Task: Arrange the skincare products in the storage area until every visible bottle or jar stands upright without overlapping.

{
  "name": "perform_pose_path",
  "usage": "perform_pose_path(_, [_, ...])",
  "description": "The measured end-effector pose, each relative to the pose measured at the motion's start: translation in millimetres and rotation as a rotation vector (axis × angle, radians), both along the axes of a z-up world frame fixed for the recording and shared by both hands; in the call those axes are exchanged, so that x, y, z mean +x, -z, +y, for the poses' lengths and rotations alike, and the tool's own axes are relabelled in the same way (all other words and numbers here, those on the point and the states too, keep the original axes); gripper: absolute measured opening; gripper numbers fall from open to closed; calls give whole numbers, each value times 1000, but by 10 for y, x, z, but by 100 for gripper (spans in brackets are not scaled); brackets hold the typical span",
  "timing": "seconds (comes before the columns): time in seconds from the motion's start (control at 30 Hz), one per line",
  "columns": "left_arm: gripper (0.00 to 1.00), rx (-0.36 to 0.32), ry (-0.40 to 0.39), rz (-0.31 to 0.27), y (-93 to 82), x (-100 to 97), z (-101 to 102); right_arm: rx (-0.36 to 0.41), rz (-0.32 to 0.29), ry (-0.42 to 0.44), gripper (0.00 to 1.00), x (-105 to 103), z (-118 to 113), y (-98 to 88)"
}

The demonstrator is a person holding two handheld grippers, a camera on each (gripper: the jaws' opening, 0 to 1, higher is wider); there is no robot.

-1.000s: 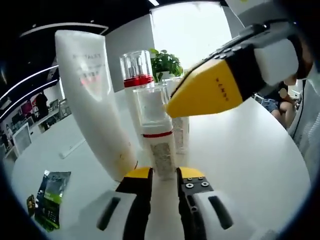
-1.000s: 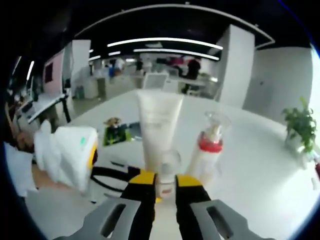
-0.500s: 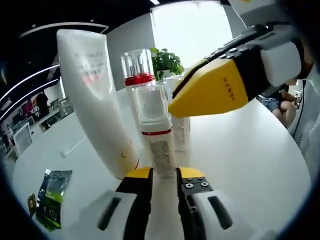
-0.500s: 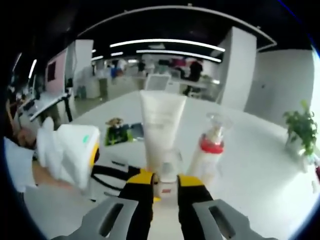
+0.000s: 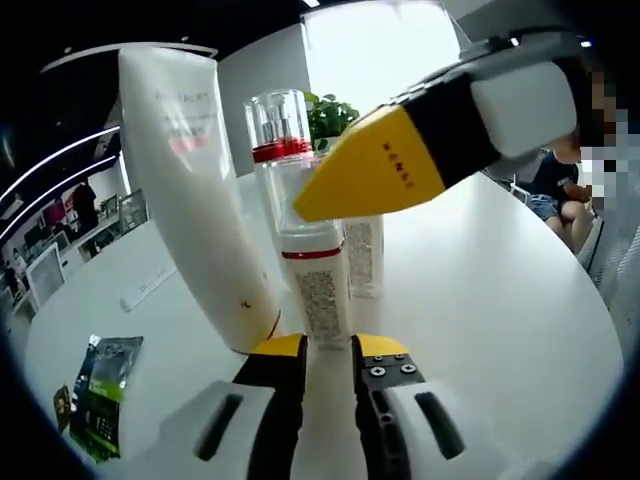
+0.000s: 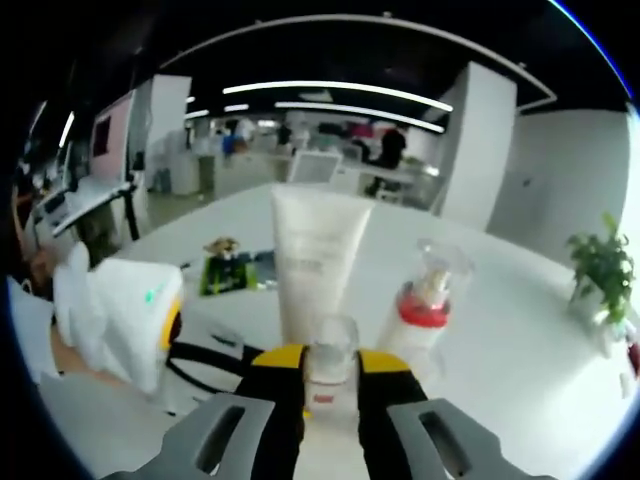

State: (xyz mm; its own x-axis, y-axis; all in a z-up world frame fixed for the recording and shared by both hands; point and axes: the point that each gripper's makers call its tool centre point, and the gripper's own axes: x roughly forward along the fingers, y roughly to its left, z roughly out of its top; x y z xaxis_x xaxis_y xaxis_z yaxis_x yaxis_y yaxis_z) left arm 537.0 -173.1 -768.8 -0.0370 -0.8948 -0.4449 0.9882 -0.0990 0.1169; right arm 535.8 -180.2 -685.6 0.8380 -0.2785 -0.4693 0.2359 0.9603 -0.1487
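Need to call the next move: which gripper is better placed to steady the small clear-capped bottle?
Probably both, working together: the left gripper brackets the small bottle at its base, and the right gripper is at its cap, so the left steadies from below.

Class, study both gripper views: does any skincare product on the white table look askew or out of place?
Nothing looks spilled or damaged. The white tube leans in the left gripper view, but stands straight in the right gripper view, so that lean may be lens distortion. The pump bottle stands upright beside it.
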Motion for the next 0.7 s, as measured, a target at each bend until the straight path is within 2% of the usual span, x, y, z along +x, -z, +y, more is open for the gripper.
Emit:
perform_pose_path(0.1, [19, -1, 3, 2, -1, -12, -9, 10, -2, 7, 12, -50, 26, -13])
perform_pose_path(0.27, [13, -2, 16, -11, -12, -46, -11, 22, -3, 32, 12, -101, 23, -19])
perform_pose_path(0.7, [16, -22, 20, -21, -115, -53, -15, 81, -16, 60, 12, -179, 29, -20])
